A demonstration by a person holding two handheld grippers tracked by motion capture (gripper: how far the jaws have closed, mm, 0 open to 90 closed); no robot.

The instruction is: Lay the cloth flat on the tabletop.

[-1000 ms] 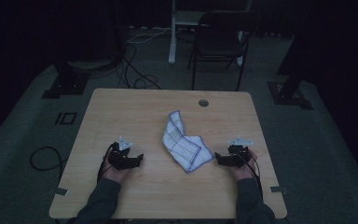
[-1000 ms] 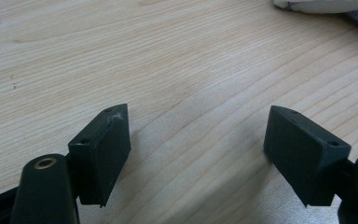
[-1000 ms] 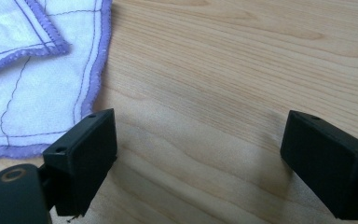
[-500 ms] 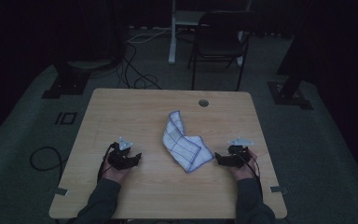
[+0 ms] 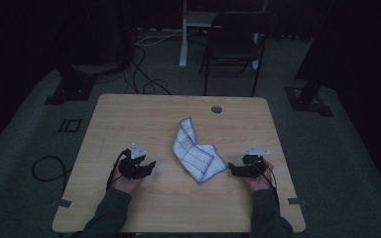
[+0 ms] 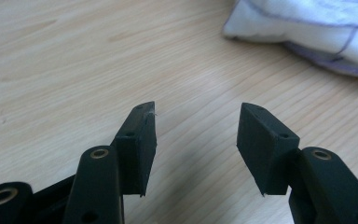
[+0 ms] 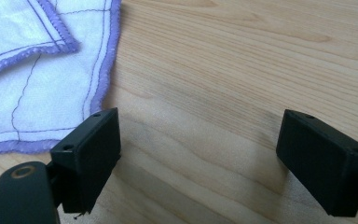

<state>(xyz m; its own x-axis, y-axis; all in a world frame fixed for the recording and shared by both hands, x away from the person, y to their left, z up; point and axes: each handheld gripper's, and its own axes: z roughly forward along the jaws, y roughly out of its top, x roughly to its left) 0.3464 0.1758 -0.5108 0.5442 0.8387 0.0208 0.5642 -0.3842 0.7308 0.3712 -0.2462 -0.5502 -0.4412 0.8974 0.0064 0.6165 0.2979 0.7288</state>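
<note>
From above, a white cloth with purple edging (image 5: 194, 150) lies folded at the middle of the wooden table (image 5: 129, 119), between the left gripper (image 5: 151, 166) and right gripper (image 5: 231, 170).

Left gripper view: jaws apart, nothing between them, cloth at upper right.

Right gripper view: jaws wide apart, cloth's corner at upper left.
</note>
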